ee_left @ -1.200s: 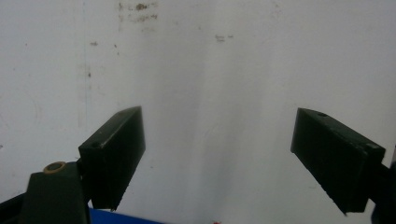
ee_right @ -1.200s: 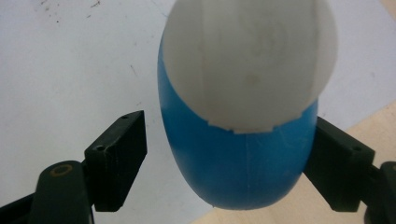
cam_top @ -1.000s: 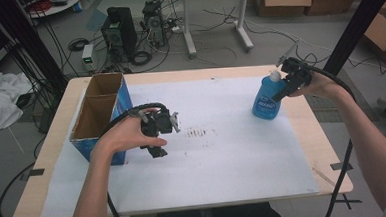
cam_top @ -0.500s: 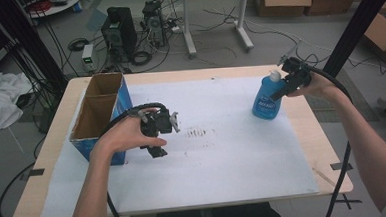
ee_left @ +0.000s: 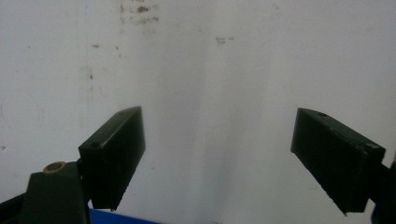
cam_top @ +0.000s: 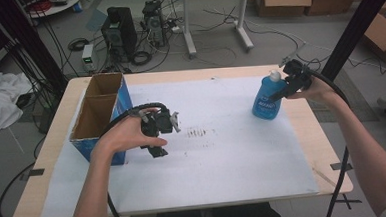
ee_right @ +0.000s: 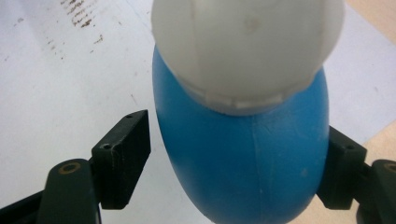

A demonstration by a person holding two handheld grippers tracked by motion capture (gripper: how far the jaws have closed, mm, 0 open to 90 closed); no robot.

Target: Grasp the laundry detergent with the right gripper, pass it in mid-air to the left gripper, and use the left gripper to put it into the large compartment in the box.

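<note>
A blue bottle [cam_top: 267, 99] with a white cap stands on the white paper at the table's right side. My right gripper [cam_top: 284, 87] reaches it from the right at its upper part. In the right gripper view the bottle [ee_right: 243, 168] sits between the jaws of that gripper [ee_right: 236, 126]: a narrow gap shows at the left jaw, and the right jaw lies at the bottle's edge. The jaws are spread wide, open. My left gripper [cam_top: 164, 130] hovers over the paper left of centre, pointing down. Its jaws [ee_left: 219, 114] stand open with nothing between them.
A blue-sided open cardboard box [cam_top: 101, 111] with two compartments stands at the table's left edge, just beside my left hand. White paper [cam_top: 233, 156] covers most of the tabletop, with dark smudges [cam_top: 197, 133] near its middle. Cables trail from both grippers.
</note>
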